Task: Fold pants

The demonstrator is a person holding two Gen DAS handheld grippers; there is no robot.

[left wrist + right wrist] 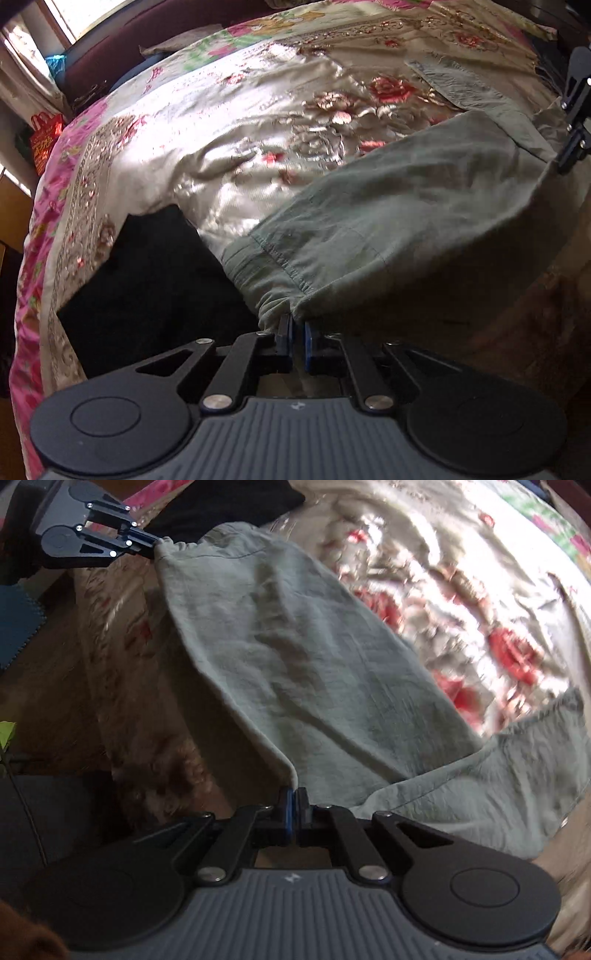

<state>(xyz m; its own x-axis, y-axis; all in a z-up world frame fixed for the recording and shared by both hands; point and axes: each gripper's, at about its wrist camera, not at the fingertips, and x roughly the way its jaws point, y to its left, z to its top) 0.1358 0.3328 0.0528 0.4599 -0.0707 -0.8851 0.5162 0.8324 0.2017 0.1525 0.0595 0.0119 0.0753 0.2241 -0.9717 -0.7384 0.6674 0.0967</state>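
Note:
The pale green pants [388,221] lie across a flowered satin bedspread [221,147], one leg stretched between my two grippers. My left gripper [298,328] is shut on the gathered cuff end of the leg. In the right wrist view the same gripper [149,546] shows at top left, pinching that cuff. My right gripper [294,797] is shut on the edge of the pants [295,657] near the seat. In the left wrist view it [561,162] shows at the right edge, holding the fabric lifted. The other leg [498,775] trails off to the right on the bed.
A black cloth [147,288] lies on the bed just left of my left gripper. A dark red headboard [129,40] and a window [74,14] are behind the bed. The bed's near edge drops off below the lifted leg [110,664].

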